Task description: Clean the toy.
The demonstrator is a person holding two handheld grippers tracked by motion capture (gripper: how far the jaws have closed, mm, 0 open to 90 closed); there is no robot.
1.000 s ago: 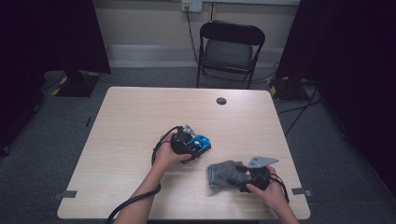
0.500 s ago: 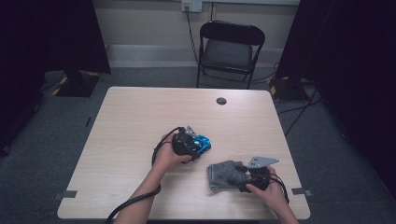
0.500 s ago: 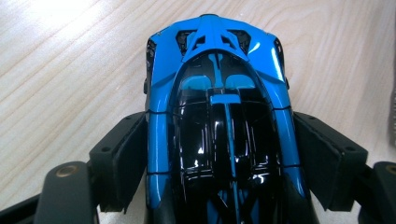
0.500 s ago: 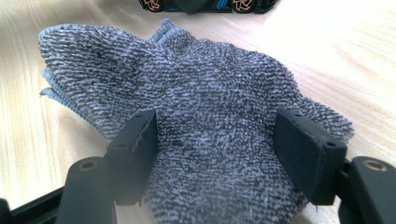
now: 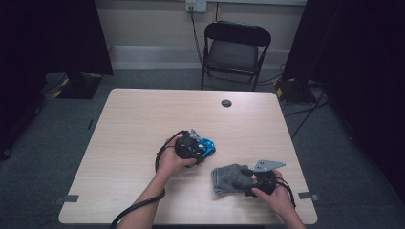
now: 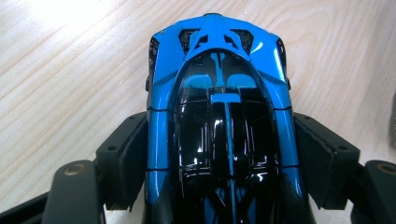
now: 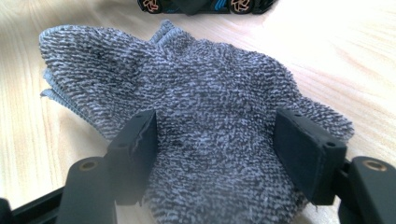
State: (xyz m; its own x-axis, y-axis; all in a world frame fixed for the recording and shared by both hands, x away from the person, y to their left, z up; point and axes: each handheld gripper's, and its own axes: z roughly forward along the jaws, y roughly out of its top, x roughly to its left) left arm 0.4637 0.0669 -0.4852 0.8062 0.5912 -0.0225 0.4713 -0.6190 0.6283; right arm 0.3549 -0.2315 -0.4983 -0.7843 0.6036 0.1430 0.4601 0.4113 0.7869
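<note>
a rectangular table [image 5: 143, 124] with a pale wood-grain top is standing on grey carpet and carrying three things — all lying directly on its surface. a small dark round disc [image 5: 226, 103] is sitting near the far edge, well apart from the rest. a blue-and-black toy car [image 5: 207, 147] is resting near the middle on its wheels. a grey knitted cloth [image 5: 228, 177] is lying crumpled toward the near right corner — near the car, apart from it.
</note>
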